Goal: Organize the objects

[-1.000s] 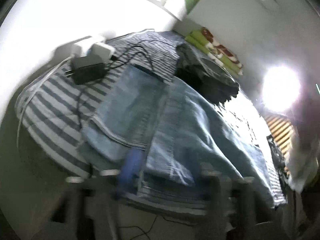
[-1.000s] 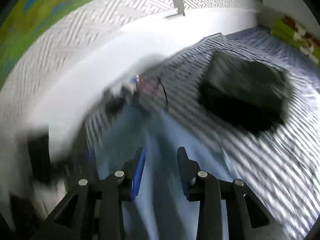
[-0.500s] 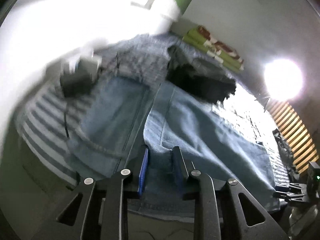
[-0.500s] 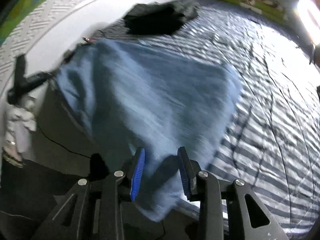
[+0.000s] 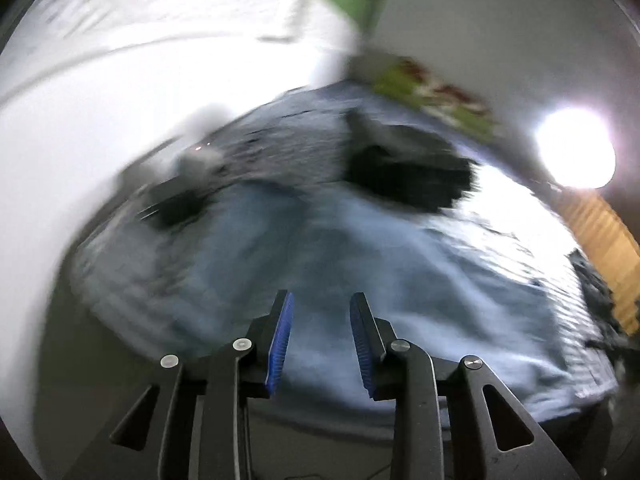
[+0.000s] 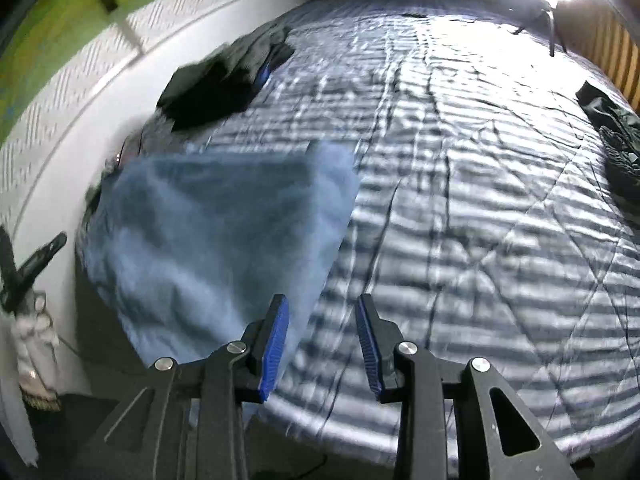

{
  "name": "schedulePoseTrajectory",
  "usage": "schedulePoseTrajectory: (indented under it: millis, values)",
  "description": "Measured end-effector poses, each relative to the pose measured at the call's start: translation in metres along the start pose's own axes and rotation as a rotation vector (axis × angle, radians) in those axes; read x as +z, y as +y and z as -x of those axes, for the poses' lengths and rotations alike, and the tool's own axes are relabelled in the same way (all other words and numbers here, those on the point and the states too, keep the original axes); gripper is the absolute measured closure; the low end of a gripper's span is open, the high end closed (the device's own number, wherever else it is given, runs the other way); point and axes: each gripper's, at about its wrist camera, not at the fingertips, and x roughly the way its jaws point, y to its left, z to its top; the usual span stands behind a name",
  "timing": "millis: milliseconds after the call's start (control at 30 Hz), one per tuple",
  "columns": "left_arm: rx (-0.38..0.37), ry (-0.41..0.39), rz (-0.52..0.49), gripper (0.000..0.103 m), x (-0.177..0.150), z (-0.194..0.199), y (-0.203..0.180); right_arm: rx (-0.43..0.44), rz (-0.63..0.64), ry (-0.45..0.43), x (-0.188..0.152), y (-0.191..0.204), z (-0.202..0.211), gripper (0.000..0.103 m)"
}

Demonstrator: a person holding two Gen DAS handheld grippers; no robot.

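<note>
- Both hand-held grippers have pulled back from the jeans since a second ago: the right one has swung across from the wall side toward the open striped bedding, and the left one has lifted away from the denim it was down against.
- Left hand-held gripper (image 5: 321,340): its blue pads (image 5: 280,344) stand apart and are spreading at this moment, with nothing between them. It hangs over the near edge of the bed, pointing down at the cloth.
- Right hand-held gripper (image 6: 323,344): pads apart and widening too, nothing gripped. It sits above the right border of the denim, where cloth meets bedspread.
- Jeans (image 6: 216,232): pale blue denim lying flat on the near left part of the bed (image 6: 500,220), close to the white wall panel, with one end draping over the near edge.
- Dark garment (image 6: 224,80): a black heap farther along the left side, beyond the jeans and apart from them.
- Another dark bundle (image 6: 616,136) lies at the far right edge of the striped cover.
- Black charger block (image 5: 176,208): blurred, at the jeans' far left corner.
- Bright lamp (image 5: 576,154) glaring at the right.
</note>
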Motion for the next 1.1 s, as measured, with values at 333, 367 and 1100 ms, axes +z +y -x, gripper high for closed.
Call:
schedulePoseTrajectory:
  millis: [333, 367, 1100]
  values:
    - [0.020, 0.281, -0.200, 0.071, -0.026, -0.110, -0.068, 0.016, -0.086, 0.029, 0.074, -0.027, -0.084, 0.064]
    - [0.007, 0.289, -0.175, 0.071, -0.025, -0.112, -0.059, -0.086, -0.036, 0.034, 0.077, -0.023, -0.092, 0.064]
    - [-0.087, 0.263, -0.104, 0.068, -0.028, -0.091, -0.046, 0.037, 0.470, 0.093, 0.123, 0.101, -0.118, 0.064]
